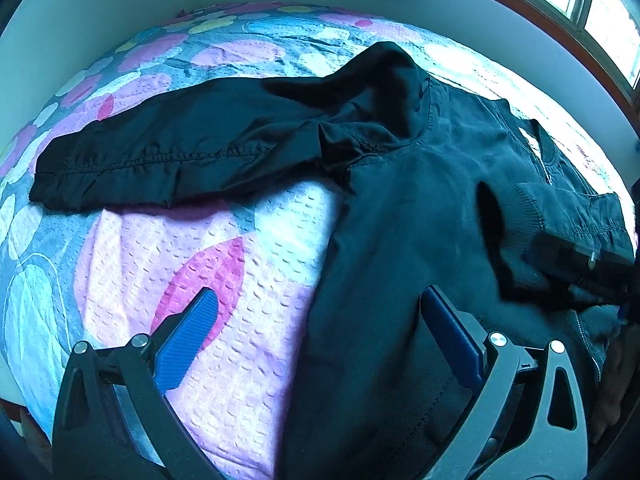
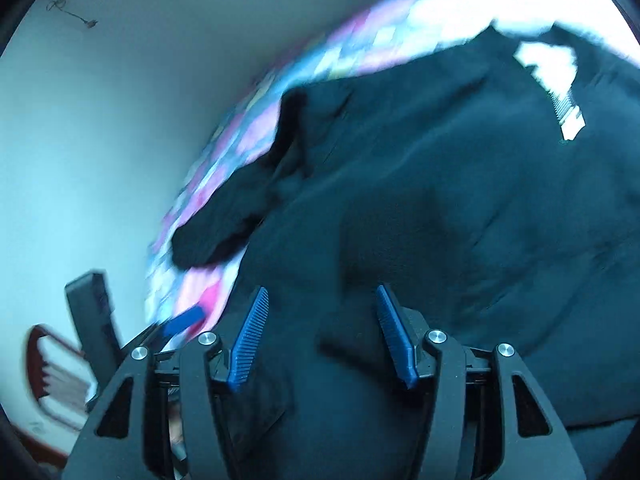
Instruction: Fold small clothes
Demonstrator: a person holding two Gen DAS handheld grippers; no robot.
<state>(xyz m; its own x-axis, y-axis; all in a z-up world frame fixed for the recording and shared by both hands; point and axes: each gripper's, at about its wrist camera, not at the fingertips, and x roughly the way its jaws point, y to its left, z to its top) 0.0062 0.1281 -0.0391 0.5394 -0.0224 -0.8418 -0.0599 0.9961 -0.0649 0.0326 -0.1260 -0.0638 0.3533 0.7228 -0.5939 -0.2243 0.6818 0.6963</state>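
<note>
The left gripper (image 1: 320, 328) hangs released over the black jacket (image 1: 420, 208) on the bedspread (image 1: 240, 248). The right gripper (image 2: 322, 332), jaws apart and empty, hovers above the cloth. The outstretched sleeve (image 1: 152, 152) looks next: best pinched near the cuff and laid flat across the body.

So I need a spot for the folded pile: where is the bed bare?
Bare quilt lies below the jacket's outstretched sleeve, left of its body, and along the far edge by the wall. The right side is crowded with jacket.
</note>
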